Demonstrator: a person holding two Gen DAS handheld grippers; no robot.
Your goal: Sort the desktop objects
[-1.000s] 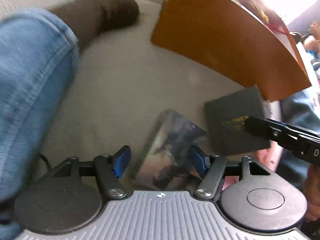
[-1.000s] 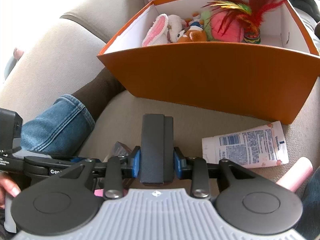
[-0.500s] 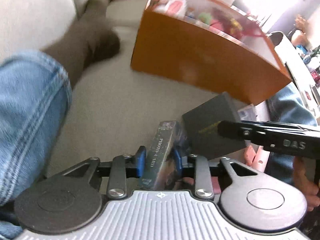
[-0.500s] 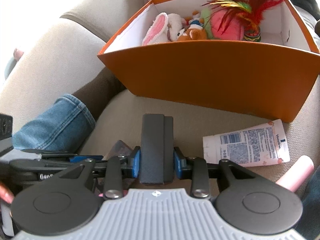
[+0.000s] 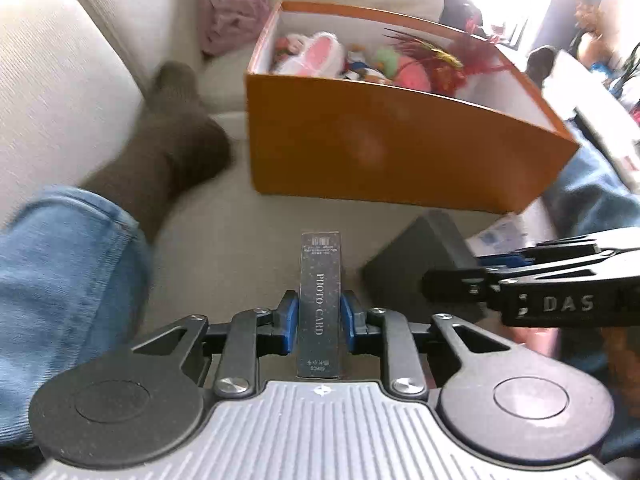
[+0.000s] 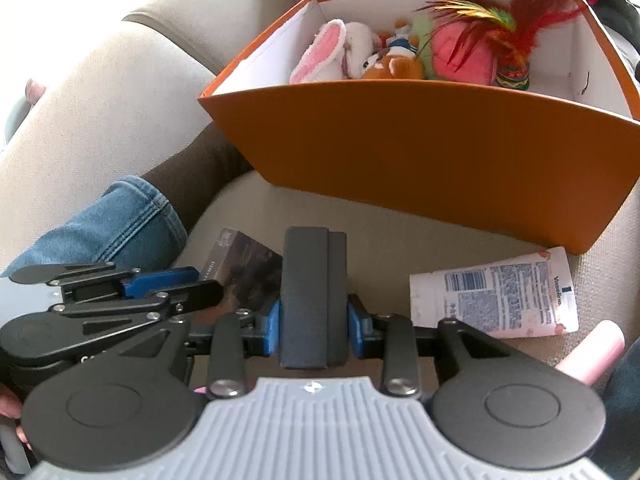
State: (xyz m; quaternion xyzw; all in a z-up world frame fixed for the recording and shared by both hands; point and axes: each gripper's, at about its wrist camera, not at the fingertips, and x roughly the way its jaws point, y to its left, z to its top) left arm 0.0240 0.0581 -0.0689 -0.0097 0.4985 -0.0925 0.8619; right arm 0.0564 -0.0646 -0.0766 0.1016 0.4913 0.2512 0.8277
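Observation:
My left gripper has a slim dark box marked PHOTO CARD standing on edge between its blue pads. The jaws are still closing and the pads press its sides. It hangs above the beige sofa cushion, short of the orange box. My right gripper is shut on a dark grey box, held just right of the left one. In the right wrist view the left gripper and the photo card box show at the left. The dark grey box also appears in the left wrist view.
The orange box holds a plush rabbit and a pink feathered ball. A white lotion tube and a pink object lie on the cushion at right. A person's jeans leg and brown sock lie at left.
The left gripper closed on the photo card box, which lay flat on the cushion, then lifted it and turned it on edge. The right gripper kept still with the grey box.

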